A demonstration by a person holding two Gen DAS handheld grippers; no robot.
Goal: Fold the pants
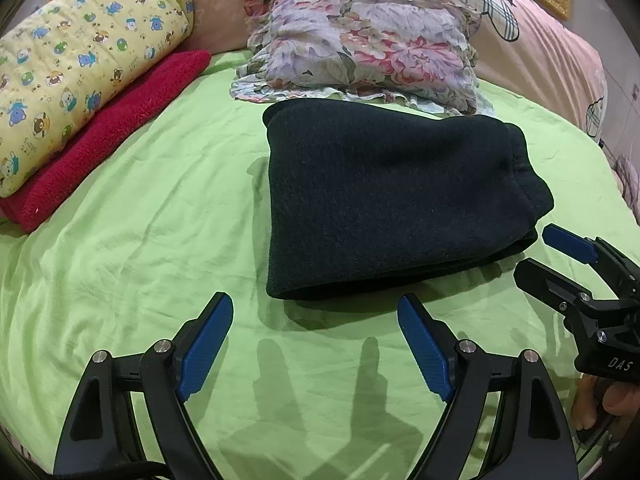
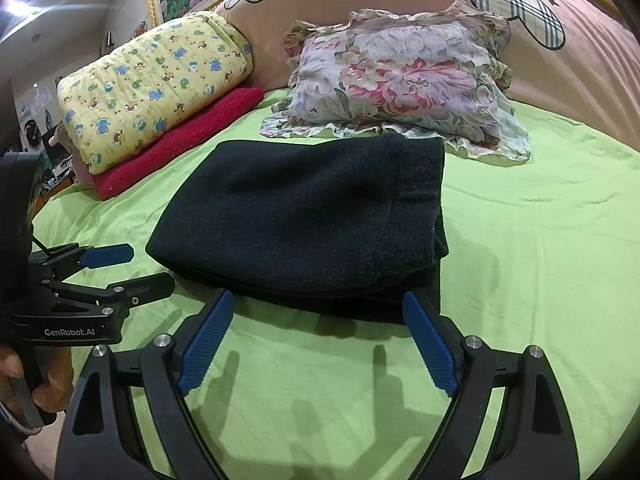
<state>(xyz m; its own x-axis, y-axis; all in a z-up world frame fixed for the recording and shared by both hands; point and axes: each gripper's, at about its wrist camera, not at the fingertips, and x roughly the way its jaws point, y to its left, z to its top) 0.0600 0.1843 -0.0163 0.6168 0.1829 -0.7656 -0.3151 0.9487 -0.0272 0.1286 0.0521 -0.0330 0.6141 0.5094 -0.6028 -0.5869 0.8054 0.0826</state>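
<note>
Looking fwd from the left wrist cam, the left gripper [image 1: 316,312] hung w/ jaws apart, holding nothing, just short of the folded dark pants [image 1: 384,196] on the green sheet [image 1: 140,240]. Right wrist cam: right gripper [image 2: 318,308] also spread wide & empty, fingertips beside the pants' near edge, floral pillow [image 2: 404,80] behind.

Bare green bedsheet [image 1: 160,220] lies open left of and before the folded dark fleece pants [image 1: 384,196]; the frilled floral pillow [image 1: 360,44] touches their far edge, and the folded red towel [image 1: 108,136] borders the left.
</note>
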